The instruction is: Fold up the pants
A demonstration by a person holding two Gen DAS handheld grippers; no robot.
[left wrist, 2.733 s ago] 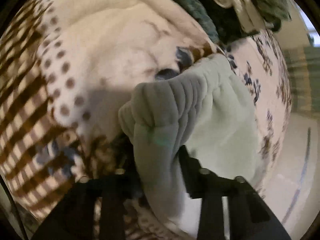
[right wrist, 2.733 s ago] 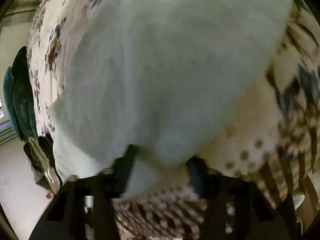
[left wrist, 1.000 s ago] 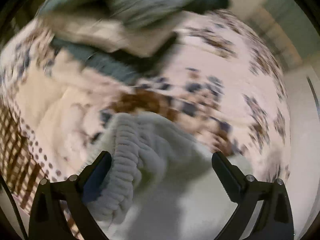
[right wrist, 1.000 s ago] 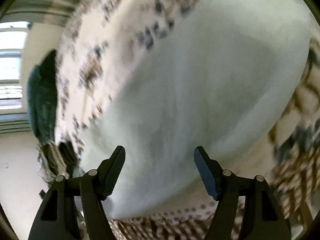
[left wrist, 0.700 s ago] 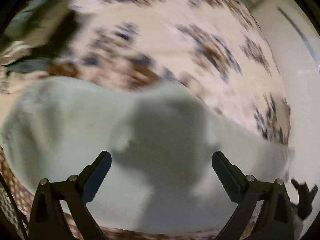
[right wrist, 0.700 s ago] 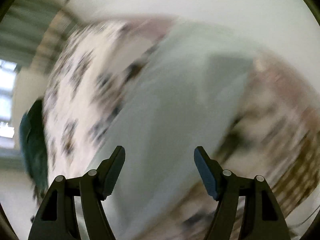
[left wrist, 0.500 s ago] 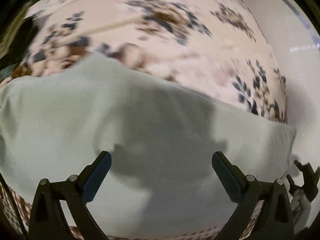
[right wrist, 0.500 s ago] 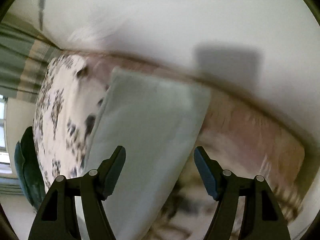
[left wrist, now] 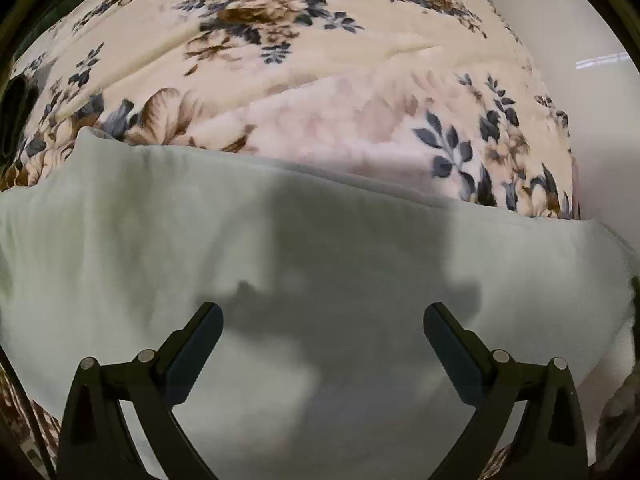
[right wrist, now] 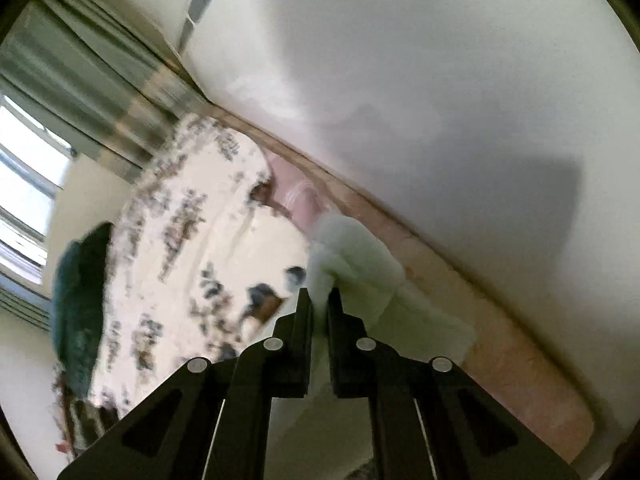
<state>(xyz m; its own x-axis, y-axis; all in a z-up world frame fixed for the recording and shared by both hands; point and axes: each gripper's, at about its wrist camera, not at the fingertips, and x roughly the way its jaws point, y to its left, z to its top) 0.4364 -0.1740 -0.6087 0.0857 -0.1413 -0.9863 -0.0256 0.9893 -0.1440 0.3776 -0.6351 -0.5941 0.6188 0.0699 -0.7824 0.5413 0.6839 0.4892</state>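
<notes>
- While the left wrist view looks straight down, the pale green pants (left wrist: pixel 320 264) lie flat as a folded band across the floral blanket (left wrist: pixel 280 64) on the bed; the left tool (left wrist: pixel 323 320) hangs over them, spread, holding nothing.
- In the right wrist view, the right tool (right wrist: pixel 319 300) has just pinched a bunched end of the pants (right wrist: pixel 352 256) near the wall (right wrist: pixel 440 80).
- One fold looks done; judging from this grip, another is beginning.
</notes>
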